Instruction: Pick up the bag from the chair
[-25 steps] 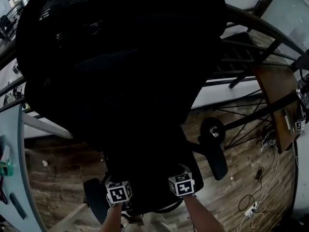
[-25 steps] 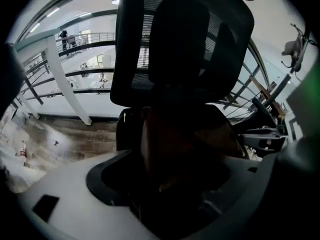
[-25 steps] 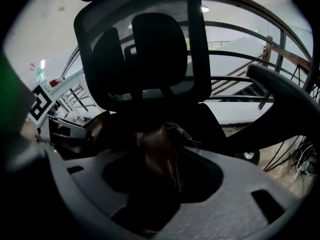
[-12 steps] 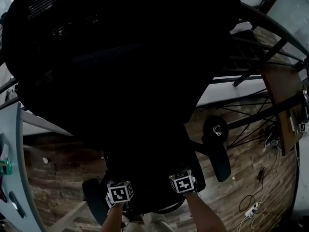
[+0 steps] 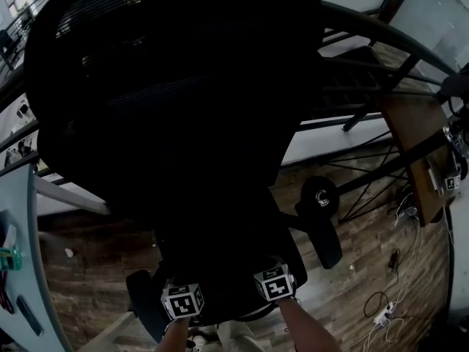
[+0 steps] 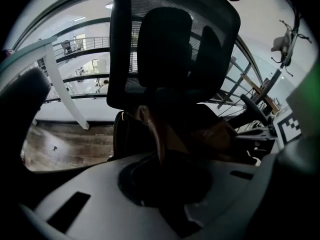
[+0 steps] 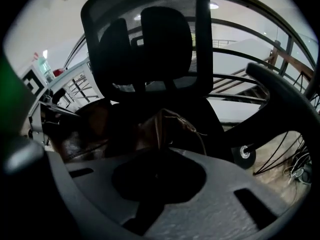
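Note:
A black mesh-backed office chair (image 5: 183, 101) fills the head view. A brown leather bag (image 6: 215, 134) lies on its seat and also shows in the right gripper view (image 7: 85, 126). A brown strap (image 6: 152, 134) of the bag runs straight into the jaws of my left gripper (image 6: 162, 156), which looks shut on it. The bag's other handle (image 7: 162, 121) rises to my right gripper (image 7: 157, 149), which is closed around it. In the head view both grippers (image 5: 185, 288) (image 5: 272, 270) sit side by side at the seat's front edge. There the bag is lost in the dark.
The chair's right armrest (image 5: 320, 233) and a caster (image 5: 320, 196) stick out to the right. A wooden table (image 5: 414, 145) stands at the far right, with cables and a power strip (image 5: 381, 314) on the plank floor. A pale desk edge (image 5: 18, 270) lies at the left.
The head view swayed right and then back. Both grippers sit slightly lower in the frame. Their hold on the bag's handles looks unchanged.

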`<state>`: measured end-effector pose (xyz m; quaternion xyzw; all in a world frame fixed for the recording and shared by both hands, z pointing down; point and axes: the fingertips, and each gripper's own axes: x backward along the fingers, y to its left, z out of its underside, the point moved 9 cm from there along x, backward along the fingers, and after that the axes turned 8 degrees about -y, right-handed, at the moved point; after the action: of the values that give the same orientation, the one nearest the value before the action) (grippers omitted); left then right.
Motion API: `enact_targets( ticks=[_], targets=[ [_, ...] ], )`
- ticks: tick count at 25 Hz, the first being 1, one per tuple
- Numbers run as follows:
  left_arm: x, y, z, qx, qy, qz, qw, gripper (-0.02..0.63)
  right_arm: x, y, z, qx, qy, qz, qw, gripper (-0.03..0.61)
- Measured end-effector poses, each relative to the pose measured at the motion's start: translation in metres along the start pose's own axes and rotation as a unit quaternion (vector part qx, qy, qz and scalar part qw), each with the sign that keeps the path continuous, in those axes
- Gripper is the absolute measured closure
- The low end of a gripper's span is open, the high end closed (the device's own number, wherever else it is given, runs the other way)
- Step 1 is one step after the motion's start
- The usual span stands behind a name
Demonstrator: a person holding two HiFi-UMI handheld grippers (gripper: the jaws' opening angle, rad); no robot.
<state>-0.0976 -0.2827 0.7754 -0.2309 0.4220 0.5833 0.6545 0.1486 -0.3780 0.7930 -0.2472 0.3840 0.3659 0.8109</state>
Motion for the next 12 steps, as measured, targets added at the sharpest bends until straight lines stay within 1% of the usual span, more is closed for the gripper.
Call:
enact_targets(
  ticks=[7, 12],
  targets=[
    [0.038, -0.011, -0.002, -0.007, -0.032, 0.043, 0.9985, 0.601, 0.055, 0.016, 0.014, -0.042, -0.049, 0.031, 0.997, 0.561],
    [0.069, -0.014, -0.001, -0.012, -0.053, 0.075, 0.9957, 0.601, 0.098, 0.033, 0.014, -0.037, -0.075, 0.054, 0.995, 0.561]
  ],
)
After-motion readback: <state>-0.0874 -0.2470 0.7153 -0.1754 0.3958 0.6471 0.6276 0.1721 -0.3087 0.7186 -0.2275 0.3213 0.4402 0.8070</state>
